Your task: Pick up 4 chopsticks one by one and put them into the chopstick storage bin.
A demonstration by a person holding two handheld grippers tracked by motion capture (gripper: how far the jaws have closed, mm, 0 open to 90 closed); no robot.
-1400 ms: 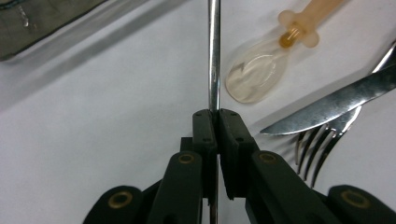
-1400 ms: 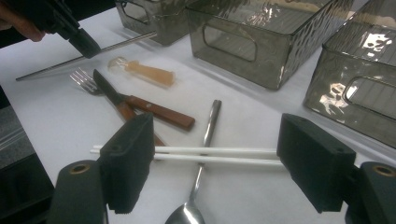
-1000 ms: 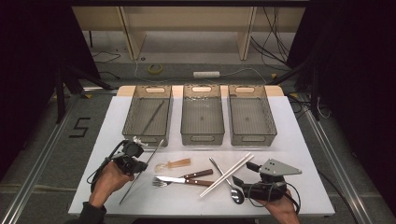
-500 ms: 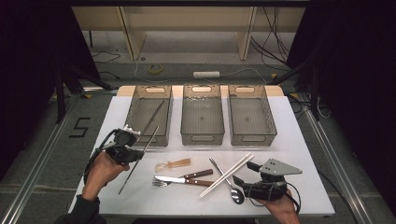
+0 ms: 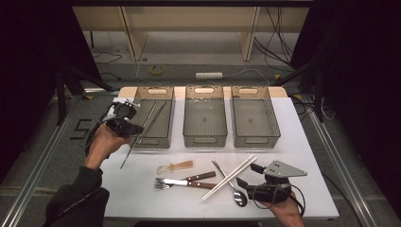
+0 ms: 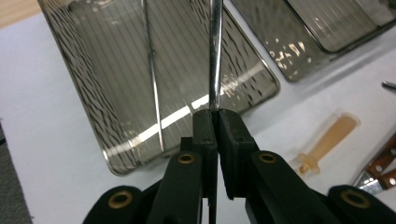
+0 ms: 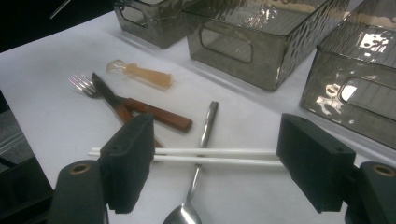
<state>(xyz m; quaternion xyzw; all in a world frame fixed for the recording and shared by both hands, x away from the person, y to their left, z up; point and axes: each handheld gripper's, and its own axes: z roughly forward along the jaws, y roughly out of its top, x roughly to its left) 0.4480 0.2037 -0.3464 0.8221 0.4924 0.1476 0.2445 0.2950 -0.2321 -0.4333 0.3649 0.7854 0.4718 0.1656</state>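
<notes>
Left gripper view: a thin silver metal rod (image 6: 215,56) is clamped between the black pads of the left gripper (image 6: 216,122), extending up over the near-left smoked translucent plastic bin (image 6: 84,88). A second thin metal rod (image 6: 153,79) lies inside that bin. In the high view the left gripper (image 5: 126,124) is raised just beside the bin's left front corner, with the held rod (image 5: 126,153) slanting down past that corner over the white table (image 5: 142,198). Just off the bin's front lies a small amber plastic piece (image 5: 175,166). Farther from the bin lie two wooden-handled utensils (image 5: 187,180), two white chopsticks (image 5: 230,177) and a steel spoon (image 5: 231,183). The right gripper (image 5: 247,177), well apart from the bin, rests by the chopsticks, jaws spread wide with nothing gripped.
</notes>
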